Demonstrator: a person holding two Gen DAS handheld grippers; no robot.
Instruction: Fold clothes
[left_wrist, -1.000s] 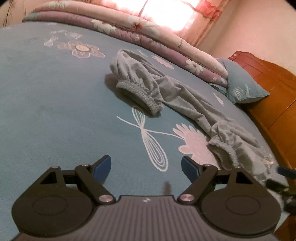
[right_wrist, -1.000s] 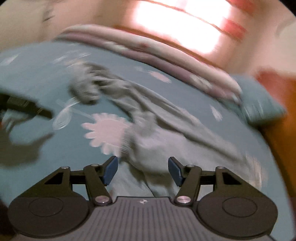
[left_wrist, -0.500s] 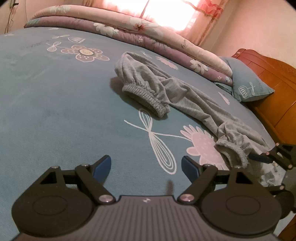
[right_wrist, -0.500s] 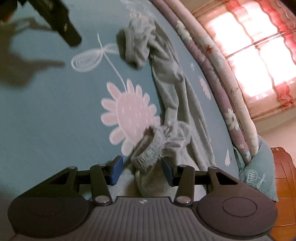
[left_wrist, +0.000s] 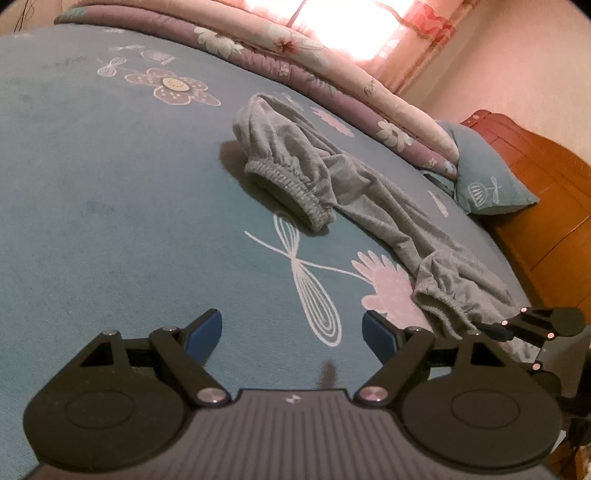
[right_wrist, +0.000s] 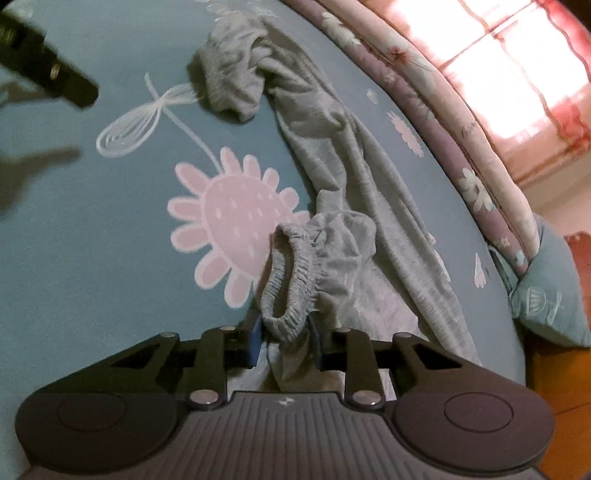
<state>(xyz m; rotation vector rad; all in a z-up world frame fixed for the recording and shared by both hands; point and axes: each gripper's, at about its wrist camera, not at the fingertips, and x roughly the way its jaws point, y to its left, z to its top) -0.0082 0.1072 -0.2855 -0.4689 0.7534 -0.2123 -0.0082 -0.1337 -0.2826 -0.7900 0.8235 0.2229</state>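
A crumpled pair of grey jersey trousers with elasticated cuffs (right_wrist: 354, 206) is seen lying slantwise across a teal bedspread printed with pink flowers and white dragonflies (left_wrist: 110, 229). The near ribbed cuff (right_wrist: 291, 284) is caught between the blue pads of the right gripper (right_wrist: 284, 334), whose jaws have just been closing and appear pressed on the fabric. The left gripper (left_wrist: 291, 332) is held wide open with nothing in it, above bare bedspread and well apart from the far cuff (left_wrist: 291, 192).

The step in hand is judged to be the first grasp, before any spreading or folding. Next, the far cuff would probably have to be taken by the left gripper so that the legs can be drawn straight.

A rolled floral quilt (left_wrist: 332, 74) is seen along the far edge, with a teal pillow (left_wrist: 487, 181) and an orange wooden headboard (left_wrist: 546, 192) at the right. Nothing lies between the left gripper and the far cuff.
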